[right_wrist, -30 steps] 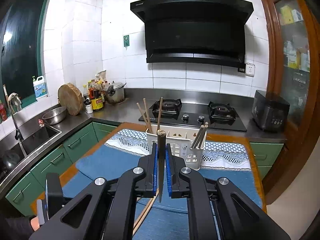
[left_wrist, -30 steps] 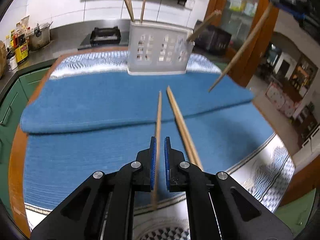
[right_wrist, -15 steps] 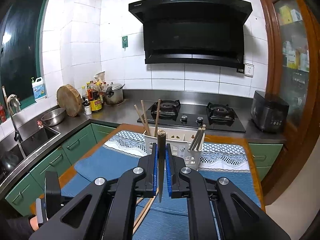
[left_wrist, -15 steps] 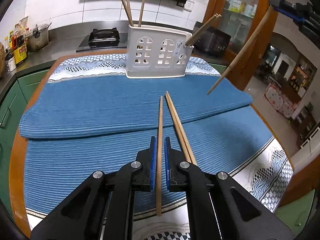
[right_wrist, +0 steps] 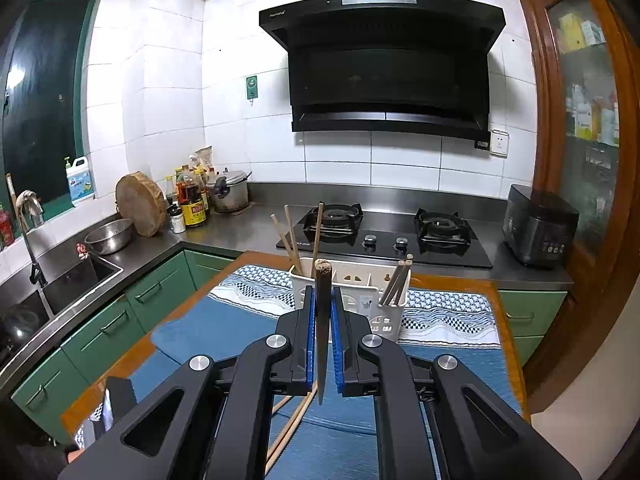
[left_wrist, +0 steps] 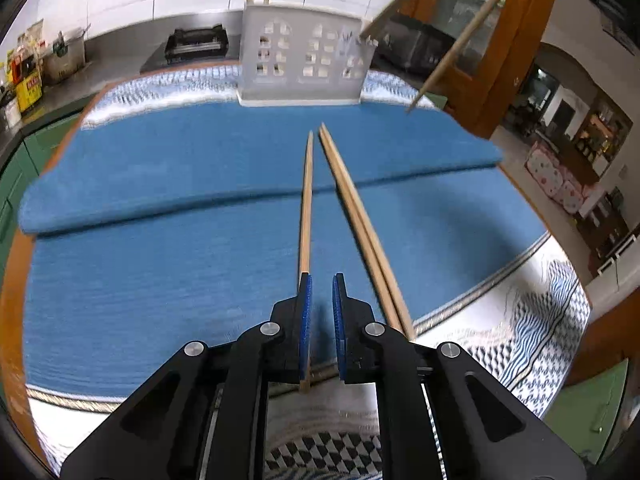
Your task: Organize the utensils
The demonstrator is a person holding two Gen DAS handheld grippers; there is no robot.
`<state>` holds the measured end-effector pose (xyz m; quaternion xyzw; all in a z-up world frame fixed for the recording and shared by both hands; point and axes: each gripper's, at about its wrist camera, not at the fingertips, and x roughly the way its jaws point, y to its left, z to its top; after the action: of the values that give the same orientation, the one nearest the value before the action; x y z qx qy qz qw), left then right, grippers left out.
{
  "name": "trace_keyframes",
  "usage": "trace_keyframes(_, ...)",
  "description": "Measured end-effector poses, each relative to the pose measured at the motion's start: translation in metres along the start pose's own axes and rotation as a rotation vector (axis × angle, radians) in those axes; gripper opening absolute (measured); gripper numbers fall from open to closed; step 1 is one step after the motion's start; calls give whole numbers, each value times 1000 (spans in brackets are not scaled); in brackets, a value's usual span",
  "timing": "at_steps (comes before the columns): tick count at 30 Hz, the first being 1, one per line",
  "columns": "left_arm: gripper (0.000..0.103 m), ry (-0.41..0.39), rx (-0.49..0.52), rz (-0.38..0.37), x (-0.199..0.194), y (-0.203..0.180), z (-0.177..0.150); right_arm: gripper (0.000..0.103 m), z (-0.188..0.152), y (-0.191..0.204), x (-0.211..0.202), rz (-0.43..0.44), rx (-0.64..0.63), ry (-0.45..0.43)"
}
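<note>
Since a moment ago, the left gripper [left_wrist: 320,292] has dropped closer to the blue towel [left_wrist: 160,272], and its jaws have just been opening: a clear gap now shows between the blue pads. One loose chopstick [left_wrist: 306,208] lies on the towel, running along the left pad's inner face and on toward the white utensil basket [left_wrist: 304,64]; the right pad stands apart from it, so it is not pinched. A pair of chopsticks [left_wrist: 356,212] lies just beside it on the right, passing under the right finger. The right gripper [right_wrist: 321,308] is closed on a single dark chopstick [right_wrist: 322,280], held upright with its blunt end above the pads and its tip hanging below, in front of the basket. In the right wrist view the basket [right_wrist: 360,312] sits at the far end of the towel with three chopsticks [right_wrist: 294,236] leaning in its left compartment and a few more [right_wrist: 398,280] in its right end. A chopstick is light, stiff and smooth, so it likely rolls or slips if pinched near a tapered tip. Taking hold around the thicker half, with the pads square across it, should keep it steady. Lying flat on soft cloth, it may press into the pile, making it harder to get under.
</note>
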<state>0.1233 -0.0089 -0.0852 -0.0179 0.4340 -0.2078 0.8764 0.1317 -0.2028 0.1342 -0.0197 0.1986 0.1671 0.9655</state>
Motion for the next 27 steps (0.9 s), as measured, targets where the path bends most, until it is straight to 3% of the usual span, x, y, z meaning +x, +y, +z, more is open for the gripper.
trace_keyframes(7,11,42,-16,18,13,4,-8,7,-4,-1,3,11,4,9)
trace_keyframes(9,24,56,-18,22,17,7,-7,7,-5,-2,5,13,8,13)
trace_keyframes(11,31,67,-6,33,22,7,-8,7,-5,-4,7,14,8,15)
trace_keyframes(25,30,82,19,30,44,5,21,7,-13,-12,18,21,24,32)
trace_keyframes(27,23,93,36,34,48,2,24,7,-13,-13,19,19,26,33)
